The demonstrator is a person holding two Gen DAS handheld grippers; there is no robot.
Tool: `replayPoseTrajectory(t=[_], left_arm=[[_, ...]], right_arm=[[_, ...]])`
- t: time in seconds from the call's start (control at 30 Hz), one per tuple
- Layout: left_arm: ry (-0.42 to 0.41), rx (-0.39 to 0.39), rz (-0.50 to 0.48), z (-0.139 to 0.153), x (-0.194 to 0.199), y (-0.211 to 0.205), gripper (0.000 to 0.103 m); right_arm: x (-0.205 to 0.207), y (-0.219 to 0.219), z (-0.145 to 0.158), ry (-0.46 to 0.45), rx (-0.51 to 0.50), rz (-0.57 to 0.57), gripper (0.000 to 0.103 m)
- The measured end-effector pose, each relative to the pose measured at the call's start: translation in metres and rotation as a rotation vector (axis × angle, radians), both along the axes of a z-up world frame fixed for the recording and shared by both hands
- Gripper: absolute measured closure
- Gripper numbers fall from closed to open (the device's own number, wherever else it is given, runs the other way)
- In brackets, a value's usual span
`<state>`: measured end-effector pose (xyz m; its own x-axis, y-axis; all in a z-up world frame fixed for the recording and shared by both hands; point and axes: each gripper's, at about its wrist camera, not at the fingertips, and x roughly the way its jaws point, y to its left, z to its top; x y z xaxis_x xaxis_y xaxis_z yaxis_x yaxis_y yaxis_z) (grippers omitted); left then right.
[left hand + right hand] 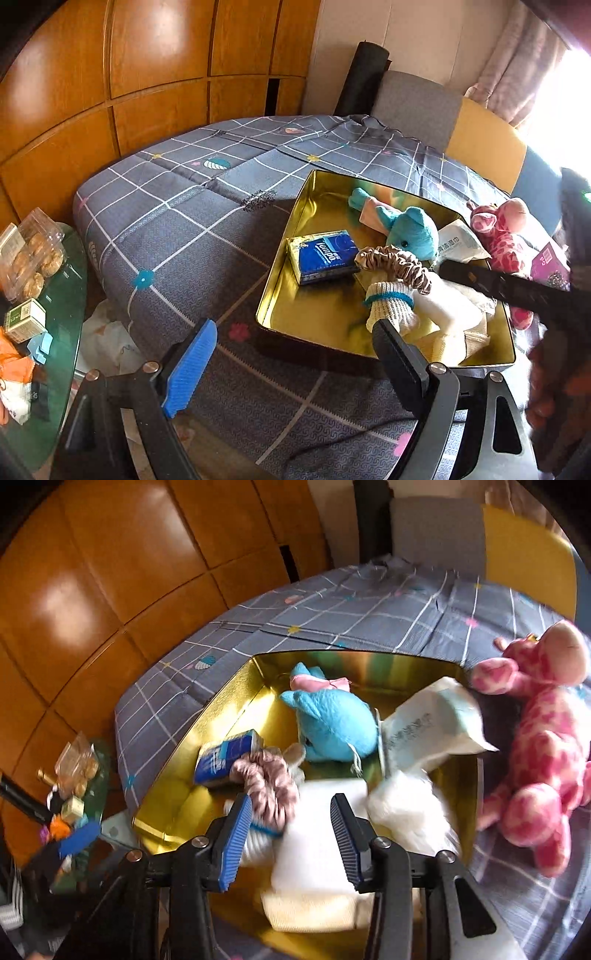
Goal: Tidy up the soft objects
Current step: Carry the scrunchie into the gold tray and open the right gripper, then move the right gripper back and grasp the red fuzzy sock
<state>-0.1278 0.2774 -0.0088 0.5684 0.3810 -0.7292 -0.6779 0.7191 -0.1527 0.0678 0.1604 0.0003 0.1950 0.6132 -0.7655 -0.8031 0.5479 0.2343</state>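
Note:
A gold tin tray [295, 295] lies on the grey checked bed and also shows in the right wrist view [166, 805]. In it are a blue plush toy [410, 230] [332, 727], a blue tissue pack [325, 256] [225, 757], a brown scrunchie [399, 266] [269, 790], a white wipes packet [460, 243] [428, 723] and white gloves and cloths [391, 306] [317, 827]. A pink giraffe plush [506, 236] [546, 734] lies on the bed right of the tray. My left gripper [295, 339] is open, low at the tray's near left corner. My right gripper [291, 823] is open, just above the white cloths.
A green glass side table [55, 332] at the left carries a pastry box [33, 254] and small packets. Wooden wardrobe panels [147, 74] stand behind the bed. A yellow and grey headboard [484, 144] is at the far right. A purple box [546, 258] lies near the giraffe.

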Motion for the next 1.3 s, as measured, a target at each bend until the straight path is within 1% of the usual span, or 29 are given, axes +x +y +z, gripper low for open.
replayPoseTrajectory(t=[0.23, 0.4, 0.63, 0.93, 1.0, 1.1, 1.17, 1.3], left_arm=[[-0.016, 0.031, -0.026, 0.009, 0.002, -0.01, 0.016], [-0.022, 0.045, -0.062, 0.015, 0.006, -0.022, 0.016], [-0.018, 0.065, -0.122, 0.021, 0.014, -0.042, 0.016], [-0.011, 0.103, -0.215, 0.03, 0.032, -0.072, 0.016], [-0.013, 0.113, -0.244, 0.033, 0.038, -0.08, 0.016], [-0.015, 0.127, -0.299, 0.038, 0.051, -0.094, 0.016], [-0.021, 0.133, -0.337, 0.042, 0.06, -0.104, 0.014], [-0.036, 0.142, -0.418, 0.05, 0.079, -0.127, 0.014]], right_arm=[[-0.024, -0.051, 0.004, -0.084, -0.039, 0.009, 0.058], [-0.029, -0.092, 0.003, -0.096, -0.06, -0.015, 0.058], [-0.021, -0.152, -0.002, -0.1, -0.09, -0.114, 0.058], [-0.005, -0.234, -0.006, -0.119, -0.187, -0.235, 0.058], [0.002, -0.253, -0.006, -0.119, -0.212, -0.275, 0.058], [0.016, -0.288, -0.001, -0.11, -0.231, -0.368, 0.058], [0.025, -0.313, 0.005, -0.098, -0.237, -0.441, 0.058], [0.045, -0.365, 0.015, -0.072, -0.253, -0.61, 0.058]])
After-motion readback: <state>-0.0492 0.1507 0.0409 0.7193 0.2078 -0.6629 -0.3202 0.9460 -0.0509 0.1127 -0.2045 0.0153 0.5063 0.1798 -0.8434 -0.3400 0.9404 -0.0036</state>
